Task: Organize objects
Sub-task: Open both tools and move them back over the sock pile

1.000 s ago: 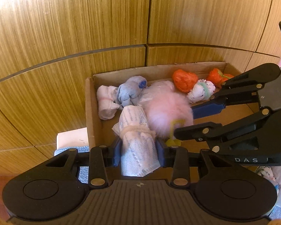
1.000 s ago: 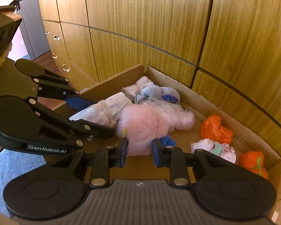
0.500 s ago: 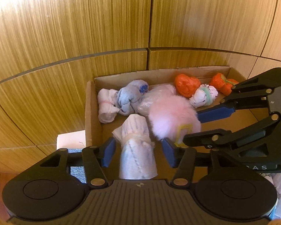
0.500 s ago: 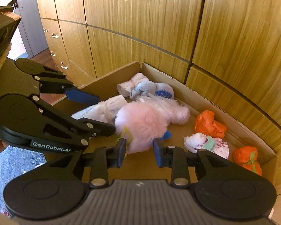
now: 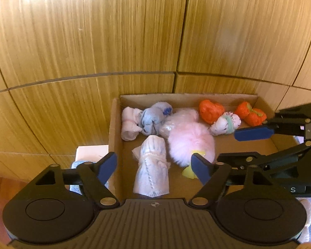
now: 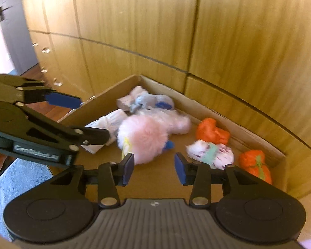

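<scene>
Nearest in the left wrist view, the left tool (image 5: 154,166) has its jaws spreading wide, its blue pads (image 5: 106,167) clear of the white rolled sock bundle (image 5: 152,166) that lies between them on the floor of the cardboard box (image 5: 113,137). The bundle is released, not gripped, with its near end toward the camera.

Just beside it, on the right, sits the pink fluffy pom-pom (image 5: 190,143), with a yellow tag (image 5: 187,173) showing at its near edge. In the right wrist view the right tool (image 6: 153,167) is also letting go: its jaws are opening, and the pom-pom (image 6: 143,139) lies just beyond its left pad, apart from the right one, resting on the box floor. The left tool (image 6: 80,116) reaches in from the left of that view, over the white bundle (image 6: 107,124).

Farther in, a pale pink plush piece (image 5: 180,118) lies behind the pom-pom. To its left are a blue-grey rolled sock pair (image 5: 153,118) and a pale pink rolled sock (image 5: 129,124), touching each other near the box's far left corner. To the right lie a white sock roll with a green band (image 5: 226,123) and two orange bundles (image 5: 210,111) (image 5: 251,114) along the far wall.

Behind the box stand wooden cabinet fronts (image 5: 134,41).
</scene>
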Available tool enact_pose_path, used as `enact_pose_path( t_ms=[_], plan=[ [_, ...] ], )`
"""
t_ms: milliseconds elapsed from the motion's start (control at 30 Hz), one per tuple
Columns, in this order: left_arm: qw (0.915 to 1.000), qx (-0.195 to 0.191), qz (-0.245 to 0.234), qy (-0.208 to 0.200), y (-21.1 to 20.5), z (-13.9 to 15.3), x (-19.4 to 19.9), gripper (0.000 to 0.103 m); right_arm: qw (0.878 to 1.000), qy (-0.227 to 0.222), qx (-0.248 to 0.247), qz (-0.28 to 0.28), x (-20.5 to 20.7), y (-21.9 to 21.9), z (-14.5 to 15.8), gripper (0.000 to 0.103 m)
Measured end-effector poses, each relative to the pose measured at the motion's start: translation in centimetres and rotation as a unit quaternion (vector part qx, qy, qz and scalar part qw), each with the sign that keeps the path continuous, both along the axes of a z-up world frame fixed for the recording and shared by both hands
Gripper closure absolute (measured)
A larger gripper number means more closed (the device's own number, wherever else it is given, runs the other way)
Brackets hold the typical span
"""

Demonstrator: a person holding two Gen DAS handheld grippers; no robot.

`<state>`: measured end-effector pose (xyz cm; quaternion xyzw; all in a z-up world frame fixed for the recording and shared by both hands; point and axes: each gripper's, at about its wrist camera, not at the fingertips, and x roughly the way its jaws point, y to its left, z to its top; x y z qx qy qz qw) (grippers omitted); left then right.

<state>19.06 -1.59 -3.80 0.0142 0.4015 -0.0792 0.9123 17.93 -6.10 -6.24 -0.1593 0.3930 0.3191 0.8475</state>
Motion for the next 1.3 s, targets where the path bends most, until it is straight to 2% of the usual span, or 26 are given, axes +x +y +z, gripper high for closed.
enact_pose_path(
  t_ms=[67,333,500,600,833,1000,1300],
  plan=[
    [1.0000,-0.007,0.001,-0.002,-0.2,0.5,-0.4,0.019,1.000,-0.007,-0.006,-0.023,-0.3,-0.5,0.2,0.049],
    [0.9999,-0.007,0.007,-0.008,-1.5,1.9,-1.7,0.018,0.994,-0.002,-0.018,-0.111,-1.7,-2.2,1.2,0.038],
    [0.9998,-0.007,0.018,0.000,-1.6,2.2,-2.6,0.017,0.990,-0.004,-0.018,-0.138,-3.0,-3.0,1.8,0.032],
    [0.9996,-0.011,0.024,0.005,-1.4,2.5,-3.1,0.016,0.988,-0.004,-0.013,-0.156,-3.7,-3.5,2.3,0.026],
    [0.9989,-0.029,0.038,0.004,-1.0,3.6,-5.4,0.014,0.983,-0.012,-0.003,-0.181,-5.8,-4.6,3.2,0.022],
    [0.9989,-0.034,0.031,-0.004,-0.8,4.3,-7.9,0.013,0.980,-0.018,0.017,-0.200,-8.1,-5.9,3.6,0.020],
    [0.9991,-0.034,0.018,-0.020,0.0,3.4,-13.8,0.010,0.976,-0.037,0.034,-0.213,-13.8,-8.2,3.3,0.016]
  ],
)
